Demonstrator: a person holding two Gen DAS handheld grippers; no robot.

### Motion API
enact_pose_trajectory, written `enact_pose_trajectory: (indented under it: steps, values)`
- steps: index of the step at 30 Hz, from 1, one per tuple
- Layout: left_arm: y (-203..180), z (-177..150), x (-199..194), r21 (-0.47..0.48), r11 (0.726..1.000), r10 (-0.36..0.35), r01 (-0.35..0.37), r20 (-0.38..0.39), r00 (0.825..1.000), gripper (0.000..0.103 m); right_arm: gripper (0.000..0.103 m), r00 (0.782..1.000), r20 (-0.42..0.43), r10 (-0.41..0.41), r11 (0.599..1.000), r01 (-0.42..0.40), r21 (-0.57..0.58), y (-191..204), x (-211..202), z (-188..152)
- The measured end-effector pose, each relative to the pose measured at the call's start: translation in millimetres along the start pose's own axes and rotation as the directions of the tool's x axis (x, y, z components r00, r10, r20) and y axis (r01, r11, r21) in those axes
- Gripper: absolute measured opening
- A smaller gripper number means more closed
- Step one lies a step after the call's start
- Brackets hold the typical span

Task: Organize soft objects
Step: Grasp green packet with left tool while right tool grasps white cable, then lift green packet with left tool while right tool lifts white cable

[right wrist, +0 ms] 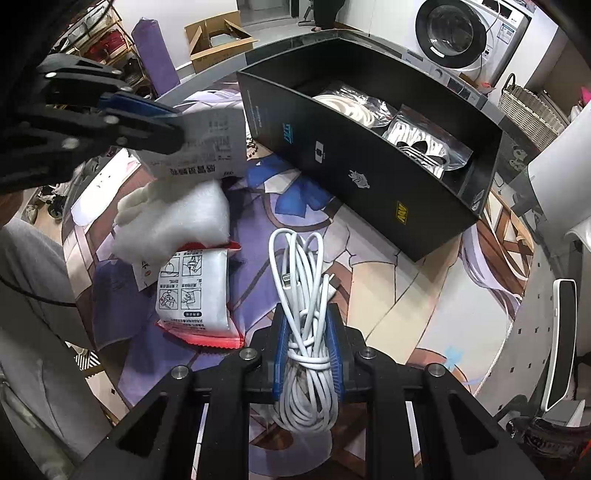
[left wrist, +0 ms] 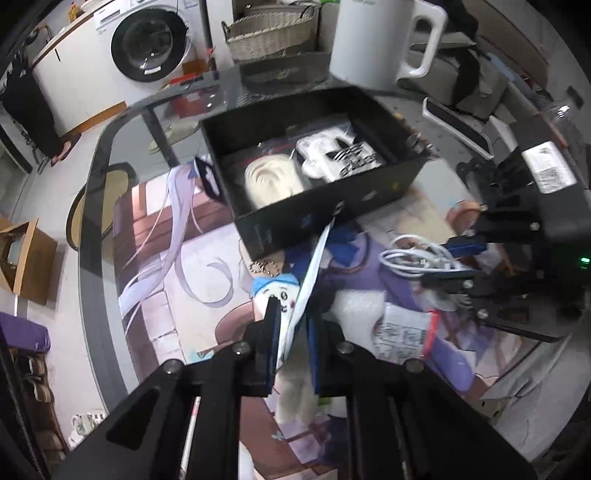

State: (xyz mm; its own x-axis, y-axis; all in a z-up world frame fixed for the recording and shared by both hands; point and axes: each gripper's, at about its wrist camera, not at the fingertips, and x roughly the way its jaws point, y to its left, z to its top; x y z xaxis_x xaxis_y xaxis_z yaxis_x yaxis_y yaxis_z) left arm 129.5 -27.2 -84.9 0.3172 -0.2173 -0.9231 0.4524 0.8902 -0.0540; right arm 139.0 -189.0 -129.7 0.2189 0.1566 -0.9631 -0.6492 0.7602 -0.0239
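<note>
My left gripper (left wrist: 295, 314) is shut on a flat white printed packet (right wrist: 214, 144), seen edge-on in the left wrist view and lifted above the mat. My right gripper (right wrist: 306, 314) is shut on a coiled white cable (right wrist: 303, 288); it also shows at the right of the left wrist view (left wrist: 439, 262). A black box (left wrist: 325, 214) holds a bagged cream coil (left wrist: 273, 181) and a bagged white item with a black logo (left wrist: 340, 155). On the printed mat lie a white foam piece (right wrist: 177, 218), a red-edged packet (right wrist: 195, 295) and a small blue-and-white plush keychain (left wrist: 273, 291).
A white jug (left wrist: 373, 40) stands behind the box, with a wicker basket (left wrist: 273, 33) and a washing machine (left wrist: 147, 40) beyond. The glass table's curved edge (left wrist: 96, 206) runs left of the mat. A cardboard box (right wrist: 218, 40) sits on the floor.
</note>
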Motion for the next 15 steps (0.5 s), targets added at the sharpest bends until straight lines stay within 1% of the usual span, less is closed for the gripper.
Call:
enact_pose_trajectory:
  steps: [3,5,7,10,13,15]
  values:
    - [-7.2,-0.9,10.8,0.016,1.0,0.003,-0.003,-0.025,1.0,0.011,0.02,1.0,-0.007,-0.006,1.0,0.006,-0.005,-1.2,6.3,4.0]
    - [-11.1,-1.5,13.4,0.016,1.0,0.0,0.001,-0.029,1.0,0.011,0.02,1.0,-0.012,-0.006,1.0,0.006,-0.004,0.3,9.7,8.5]
    - [-14.2,-1.5,13.9,0.022,1.0,-0.002,0.003,-0.033,0.999,0.01,0.02,1.0,-0.016,-0.012,1.0,0.012,-0.006,8.4,14.0,5.6]
    - [-15.2,-1.4,15.2,0.015,1.0,0.011,-0.01,-0.042,0.999,0.007,0.02,1.0,-0.024,-0.016,1.0,0.016,-0.003,9.1,18.3,5.7]
    - [-14.9,-2.4,22.9,0.007,1.0,0.005,-0.004,-0.068,0.998,0.007,0.02,1.0,-0.021,-0.021,1.0,0.021,-0.01,9.9,21.0,5.2]
    - [-16.4,-3.9,24.7,0.018,1.0,0.022,-0.02,-0.061,0.998,0.007,0.02,1.0,-0.02,-0.017,1.0,0.017,-0.007,10.9,20.4,4.3]
